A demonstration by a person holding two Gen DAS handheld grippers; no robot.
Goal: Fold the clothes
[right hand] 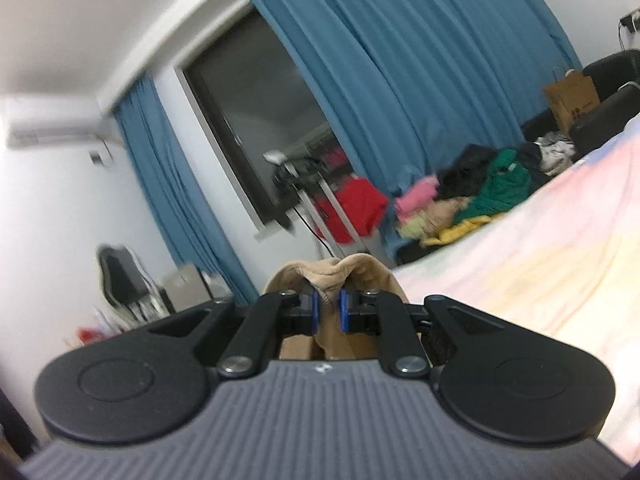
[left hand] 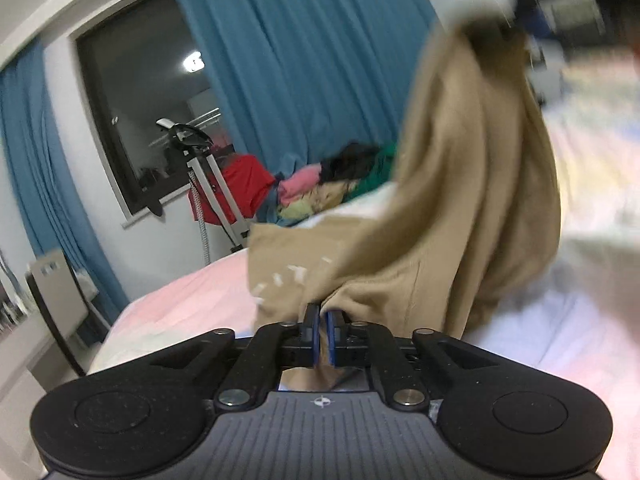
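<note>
Left wrist view: my left gripper is clenched on the tan garment; white lettering beside its tips is blurred, unreadable. My right gripper pinches a fold of that garment.

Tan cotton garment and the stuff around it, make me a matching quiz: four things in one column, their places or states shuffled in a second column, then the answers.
Things
1. tan cotton garment
2. red cloth
3. long blue curtain
4. brown paper bag

Places or states
A. hangs beside the dark window
B. draped on the metal stand
C. stands on the black sofa
D. pinched by the left gripper and the right gripper

Pairs: 1-D, 2-B, 3-A, 4-C
</note>
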